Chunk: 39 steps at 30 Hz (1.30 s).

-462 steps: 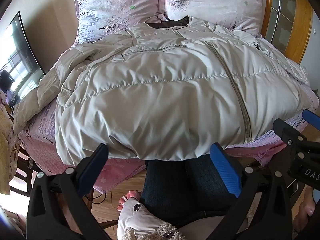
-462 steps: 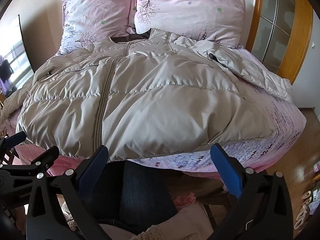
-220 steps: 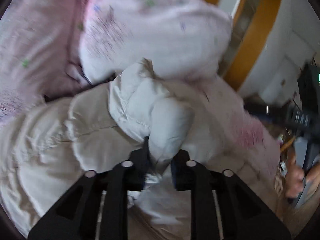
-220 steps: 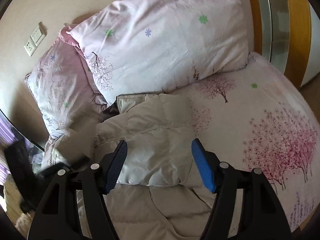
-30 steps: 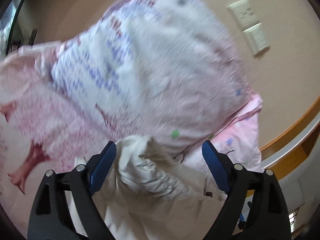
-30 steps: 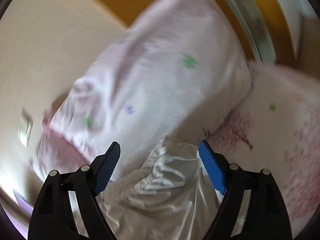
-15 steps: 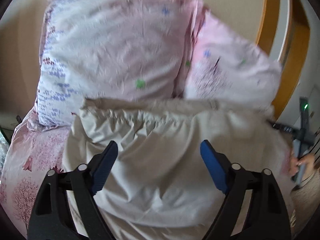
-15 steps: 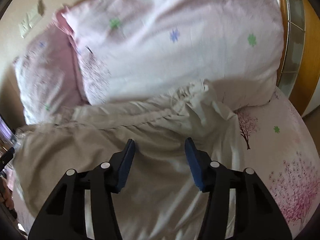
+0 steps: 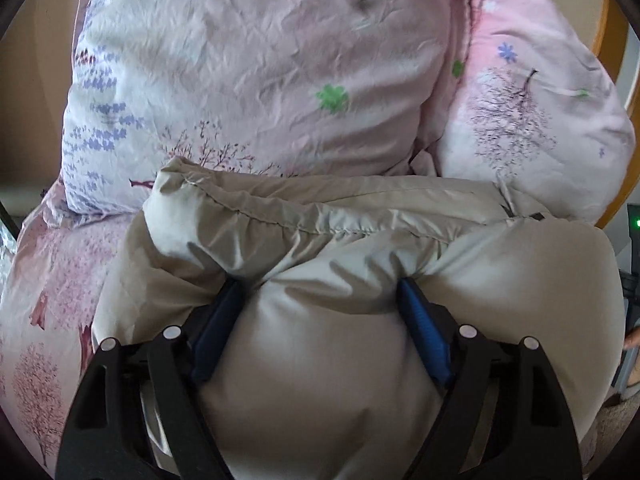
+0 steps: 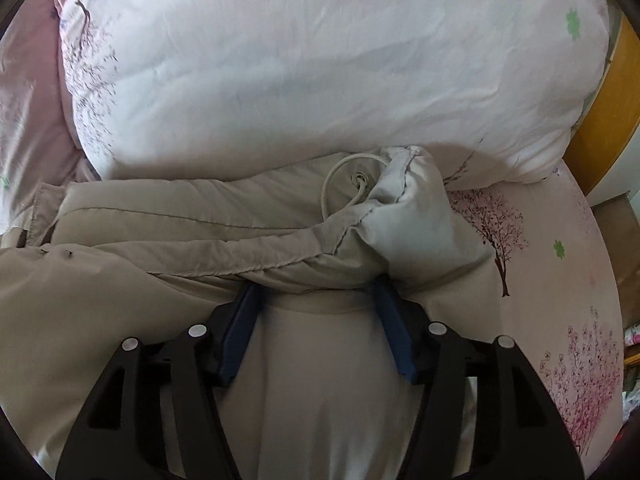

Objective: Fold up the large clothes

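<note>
A beige puffer jacket [image 9: 340, 380] lies folded on the bed, its gathered hem up against the pillows. My left gripper [image 9: 320, 286] is pushed down into it, jaws wide, blue pads [image 9: 218, 328] sunk in the padding, which bulges up between them. In the right wrist view the jacket [image 10: 120, 300] ends in a hem corner with a looped drawcord [image 10: 344, 176]. My right gripper [image 10: 316, 288] is dug in just below that hem. Its jaws are opening, with a ridge of jacket between the pads [image 10: 394, 332].
Two pink flowered pillows [image 9: 260, 60] [image 9: 532, 120] lean behind the jacket, one of them filling the right wrist view as pillow [image 10: 320, 60]. Pink tree-print sheet [image 10: 560, 280] shows to the right, sheet [image 9: 48, 280] to the left. A wooden headboard [image 10: 600, 120] rises at far right.
Both grippers have dropped from above the jacket into its folded top, and the padding now swells between their pads. The right jaws stand narrower than a second ago.
</note>
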### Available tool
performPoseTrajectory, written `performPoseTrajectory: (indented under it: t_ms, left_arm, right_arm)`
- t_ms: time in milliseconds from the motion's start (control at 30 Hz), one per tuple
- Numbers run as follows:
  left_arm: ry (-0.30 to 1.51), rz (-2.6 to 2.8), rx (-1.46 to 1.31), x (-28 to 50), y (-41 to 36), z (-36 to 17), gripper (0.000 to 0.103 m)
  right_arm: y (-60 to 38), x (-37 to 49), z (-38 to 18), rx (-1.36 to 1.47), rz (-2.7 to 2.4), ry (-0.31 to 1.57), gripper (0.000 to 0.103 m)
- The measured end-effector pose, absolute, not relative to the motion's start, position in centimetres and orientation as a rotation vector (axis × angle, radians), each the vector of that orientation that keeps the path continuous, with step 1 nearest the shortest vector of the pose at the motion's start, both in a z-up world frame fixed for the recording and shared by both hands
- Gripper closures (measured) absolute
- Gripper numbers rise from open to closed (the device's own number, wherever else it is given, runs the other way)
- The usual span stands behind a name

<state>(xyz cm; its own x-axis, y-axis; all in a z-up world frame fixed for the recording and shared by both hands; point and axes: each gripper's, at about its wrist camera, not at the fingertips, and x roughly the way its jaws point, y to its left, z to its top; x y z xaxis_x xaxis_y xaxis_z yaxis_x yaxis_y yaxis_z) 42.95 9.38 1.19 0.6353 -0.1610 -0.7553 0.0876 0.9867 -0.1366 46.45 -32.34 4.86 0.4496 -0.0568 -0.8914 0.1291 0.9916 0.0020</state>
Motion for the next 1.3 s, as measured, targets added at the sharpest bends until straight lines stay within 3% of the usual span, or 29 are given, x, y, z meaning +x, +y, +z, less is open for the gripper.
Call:
performPoseTrajectory:
  t_ms: [233,467,700,933,1300]
  left_arm:
    - [0.858,-0.152,-0.147,42.0,10.0,2.2,0.025]
    - [0.833,-0.185,-0.168,35.4,11.2,5.4,0.021]
    - [0.889,-0.141,-0.085,33.2,11.7,4.2,0.021]
    - [0.957,-0.153,-0.080,35.0,11.4,2.0,0.018]
    - [0.911,-0.153,-0.077,32.6,11.4,3.0,0.019]
  right_arm:
    - [-33.8,43.4,6.8,0.175,-0.098,1.002,0.042]
    - [-34.9,35.7,11.2,0.190,-0.033,0.921,0.041]
    - [-34.7,34.5,8.1,0.133,-0.048,1.034,0.041]
    - [-33.4,36.3,4.4,0.110,-0.051,1.114,0.034]
    - [-33.2,34.1,6.8,0.123,-0.075,1.043,0.034]
